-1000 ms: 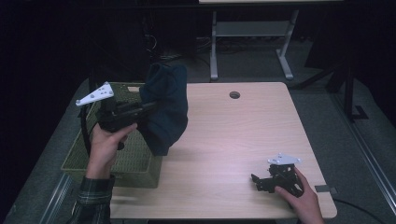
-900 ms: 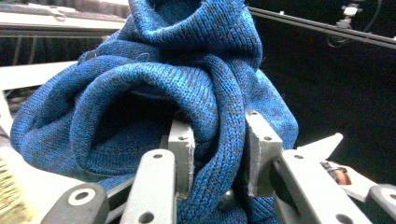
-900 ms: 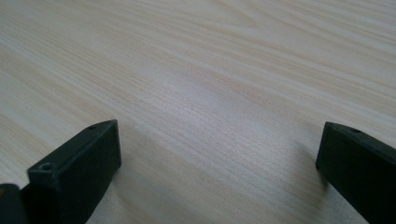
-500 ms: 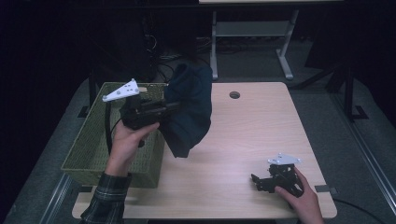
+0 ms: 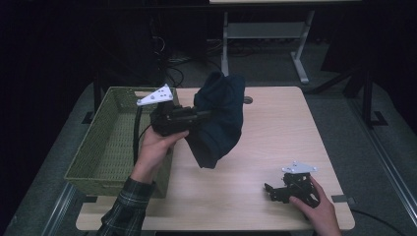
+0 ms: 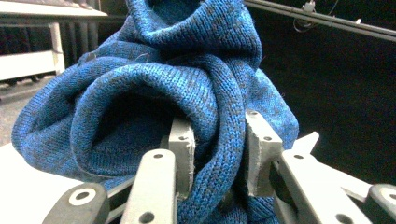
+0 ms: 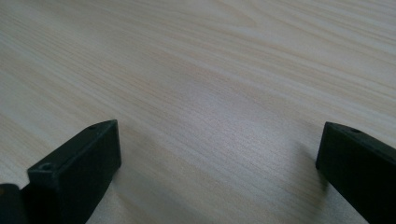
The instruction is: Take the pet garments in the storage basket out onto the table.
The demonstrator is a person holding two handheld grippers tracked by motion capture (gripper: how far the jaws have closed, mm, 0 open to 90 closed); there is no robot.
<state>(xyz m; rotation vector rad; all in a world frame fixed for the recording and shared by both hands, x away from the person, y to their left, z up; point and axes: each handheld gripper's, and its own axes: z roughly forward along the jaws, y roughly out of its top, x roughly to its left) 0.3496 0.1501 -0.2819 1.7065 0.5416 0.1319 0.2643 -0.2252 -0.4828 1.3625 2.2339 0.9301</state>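
Left gripper (image 5: 204, 115) is up off the counter (image 5: 275, 132), its fingers (image 6: 183, 144) clamped tight on a fold of the blue knit garment (image 5: 219, 118). The garment hangs in the air just beside the green wicker basket (image 5: 105, 142) at the counter's left edge. Right gripper (image 5: 275, 189) rests low at the near right, fingers (image 7: 79, 163) spread wide over bare wood, holding nothing.
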